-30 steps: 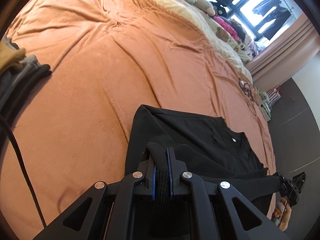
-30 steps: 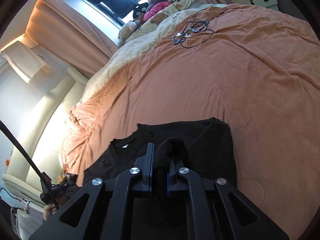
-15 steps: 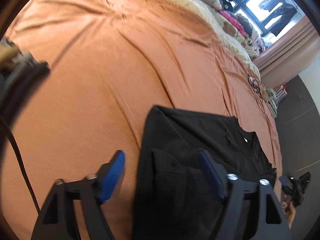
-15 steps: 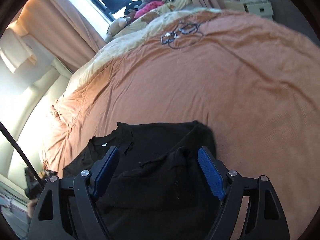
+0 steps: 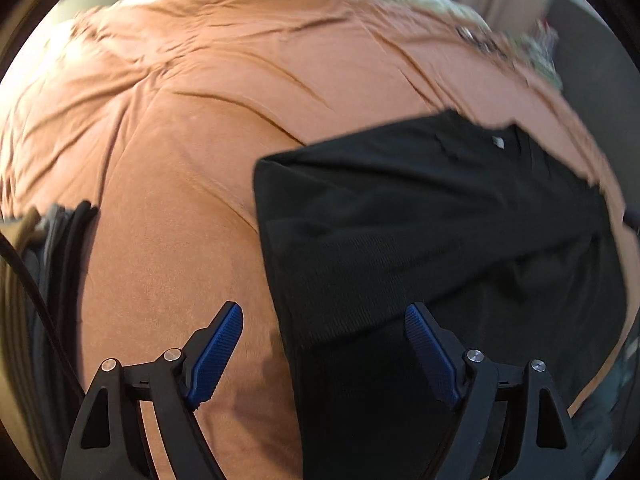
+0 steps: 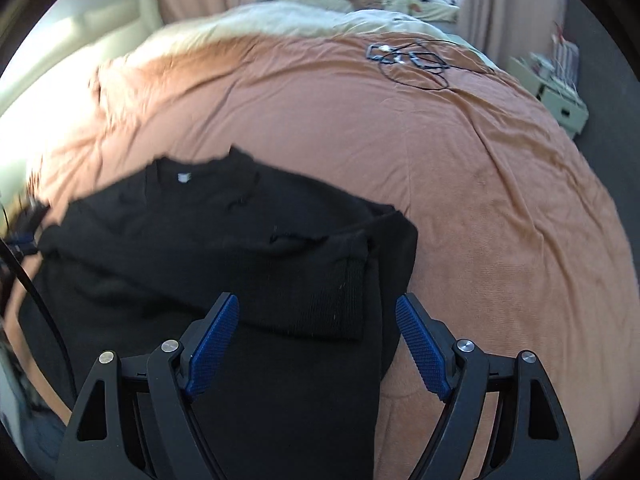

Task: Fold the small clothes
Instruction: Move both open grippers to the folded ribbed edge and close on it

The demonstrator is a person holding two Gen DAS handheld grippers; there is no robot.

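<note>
Black sweater (image 5: 432, 220) lies flat on the orange bedspread (image 5: 192, 128), filling the centre and right of my left view. My left gripper (image 5: 320, 332) has just been opening and hangs released over its edge; folded clothes (image 5: 52, 240) sit far left. My right gripper (image 6: 316, 320), jaws likewise just parted, grips nothing above a folded-in sleeve (image 6: 320, 296).

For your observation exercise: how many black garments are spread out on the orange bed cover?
1: a black sweater lies on the near part of the orange bed cover, below both open grippers. A separate clothes stack may hide others.
</note>
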